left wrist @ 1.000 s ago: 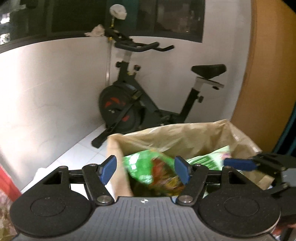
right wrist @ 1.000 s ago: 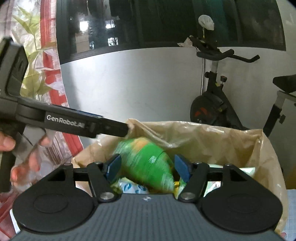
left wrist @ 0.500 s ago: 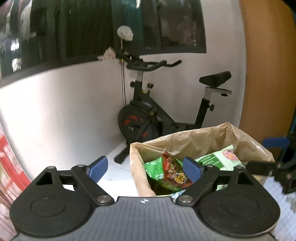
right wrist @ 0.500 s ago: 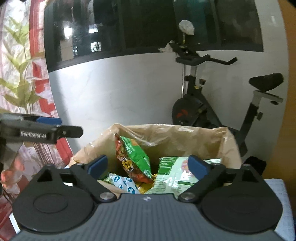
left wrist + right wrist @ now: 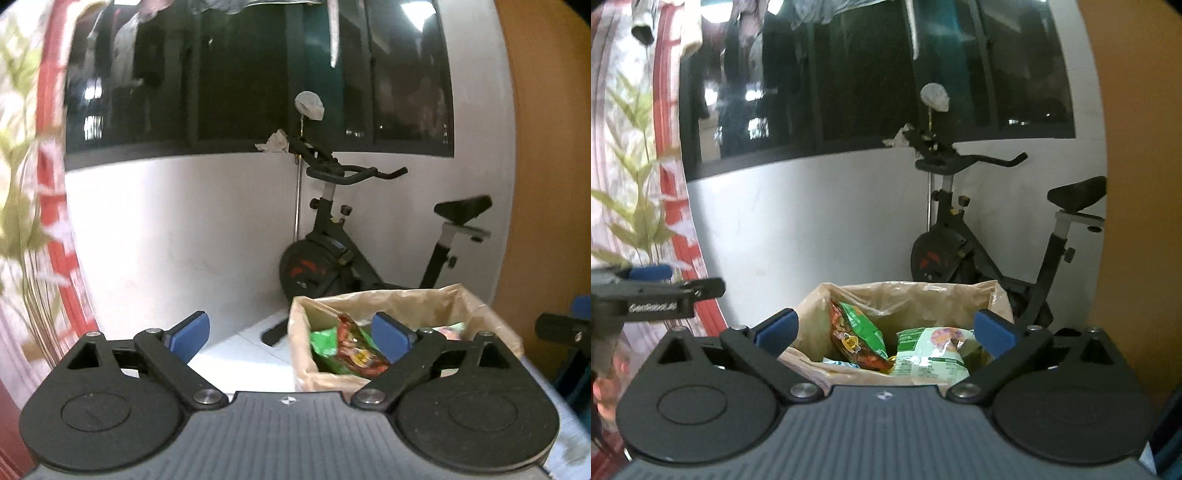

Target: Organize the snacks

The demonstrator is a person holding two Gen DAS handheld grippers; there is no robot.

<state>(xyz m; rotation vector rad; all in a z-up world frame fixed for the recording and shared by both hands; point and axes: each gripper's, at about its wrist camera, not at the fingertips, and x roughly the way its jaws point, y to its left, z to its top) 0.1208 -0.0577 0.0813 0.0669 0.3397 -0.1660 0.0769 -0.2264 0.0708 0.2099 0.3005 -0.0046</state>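
Left gripper (image 5: pixel 291 336) hangs wide apart, nothing between its blue pads, left of the brown paper bag (image 5: pixel 960 295). Inside the bag a red-green snack packet (image 5: pixel 858 338) stands tilted beside a pale green packet (image 5: pixel 932 350). Right gripper (image 5: pixel 884 332) gapes empty just over the bag; exercise bike (image 5: pixel 979 240) behind.

Only "GenRobot.AI" is legible, blurred, printed on the left gripper (image 5: pixel 666 284) seen from the right wrist.
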